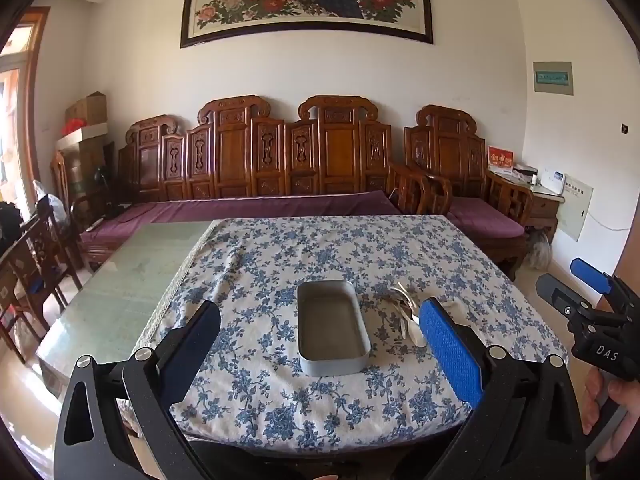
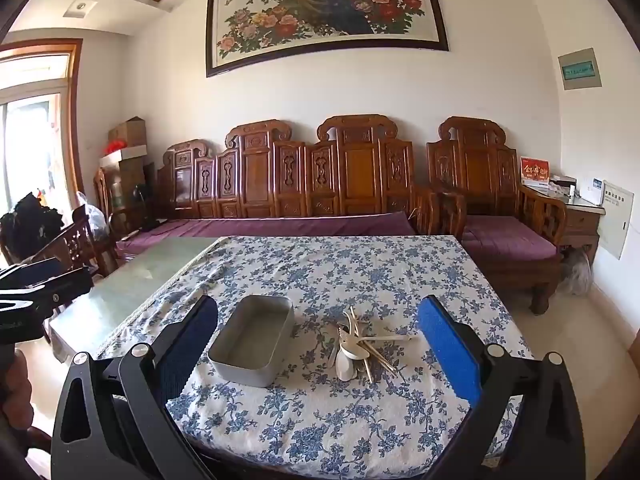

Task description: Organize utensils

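Ahead, utensils (image 2: 362, 346) between right hand-held gripper (image 2: 320, 344) fingers (image 2: 448, 344)

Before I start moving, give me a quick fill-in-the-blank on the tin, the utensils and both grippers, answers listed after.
1. The tin on the tablecloth holds ____.
2. The utensils lie in a pile to the ____ of the tin.
3. The left gripper and the right gripper both have their fingers ____.
4. The pile of utensils rests on the ____.

Answers: nothing; right; open; tablecloth
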Available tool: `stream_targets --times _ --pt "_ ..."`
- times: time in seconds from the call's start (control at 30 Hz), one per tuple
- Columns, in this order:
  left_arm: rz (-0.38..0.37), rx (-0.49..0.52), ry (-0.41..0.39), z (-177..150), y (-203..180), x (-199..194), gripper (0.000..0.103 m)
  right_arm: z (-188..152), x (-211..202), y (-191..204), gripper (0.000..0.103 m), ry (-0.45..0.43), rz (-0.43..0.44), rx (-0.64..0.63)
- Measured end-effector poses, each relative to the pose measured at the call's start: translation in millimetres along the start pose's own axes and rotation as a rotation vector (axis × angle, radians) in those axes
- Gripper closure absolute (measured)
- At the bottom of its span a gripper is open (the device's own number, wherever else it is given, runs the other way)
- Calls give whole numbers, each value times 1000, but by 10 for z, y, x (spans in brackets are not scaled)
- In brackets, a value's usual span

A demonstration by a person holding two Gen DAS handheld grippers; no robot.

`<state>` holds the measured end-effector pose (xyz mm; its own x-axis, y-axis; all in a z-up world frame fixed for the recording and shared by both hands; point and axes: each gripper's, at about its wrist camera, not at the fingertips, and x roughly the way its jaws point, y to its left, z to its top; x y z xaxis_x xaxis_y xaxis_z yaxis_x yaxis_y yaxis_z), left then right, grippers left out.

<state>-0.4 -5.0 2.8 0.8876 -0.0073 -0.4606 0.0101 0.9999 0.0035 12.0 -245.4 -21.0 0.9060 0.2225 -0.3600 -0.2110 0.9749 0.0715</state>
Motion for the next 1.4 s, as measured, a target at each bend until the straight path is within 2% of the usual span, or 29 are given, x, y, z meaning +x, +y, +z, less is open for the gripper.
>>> stream_targets --times 1.4 --pt "1 -3 -21 28 -18 -78 6 -1 -28 -2 3 -6 20 5"
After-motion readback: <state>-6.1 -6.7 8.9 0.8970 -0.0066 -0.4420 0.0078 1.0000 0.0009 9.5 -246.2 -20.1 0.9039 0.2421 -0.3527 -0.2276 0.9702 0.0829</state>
